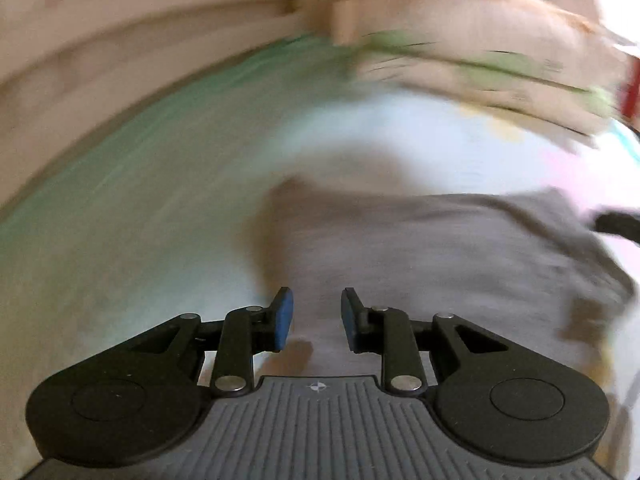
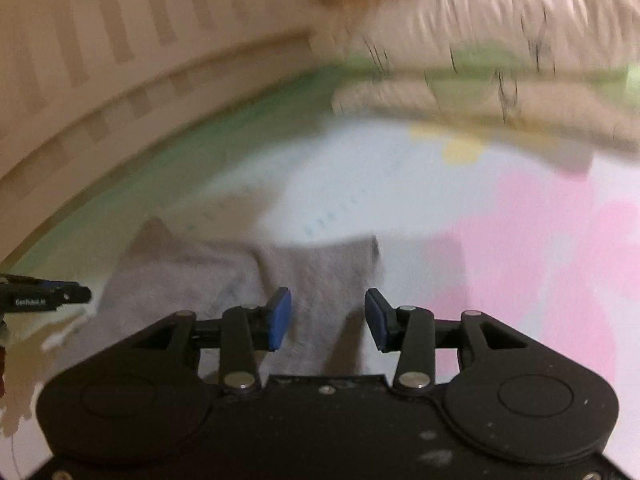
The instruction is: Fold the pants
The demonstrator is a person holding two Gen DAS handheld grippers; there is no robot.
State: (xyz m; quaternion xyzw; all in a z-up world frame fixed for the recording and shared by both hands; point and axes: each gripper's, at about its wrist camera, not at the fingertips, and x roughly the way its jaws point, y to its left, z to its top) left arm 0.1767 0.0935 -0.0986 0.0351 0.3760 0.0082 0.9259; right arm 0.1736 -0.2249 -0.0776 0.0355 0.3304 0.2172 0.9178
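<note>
Both tools released: left tool (image 1: pixel 316 319) & right tool (image 2: pixel 327 319) part-open over grey pants (image 2: pixel 320 276), nothing gripped.

Soft indoor light, motion blur, fisheye bending

Grey pants (image 2: pixel 224 280) — soft matt cloth; tongs (image 2: pixel 327 319) — matt black plastic, blue pads.

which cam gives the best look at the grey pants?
Right wrist view. The grey fabric pants are less blurred there: a folded layer with an edge and a corner shows against the pastel mat. In the left wrist view the pants fill more of the frame, but motion blur smears the edges into one grey mass.
</note>
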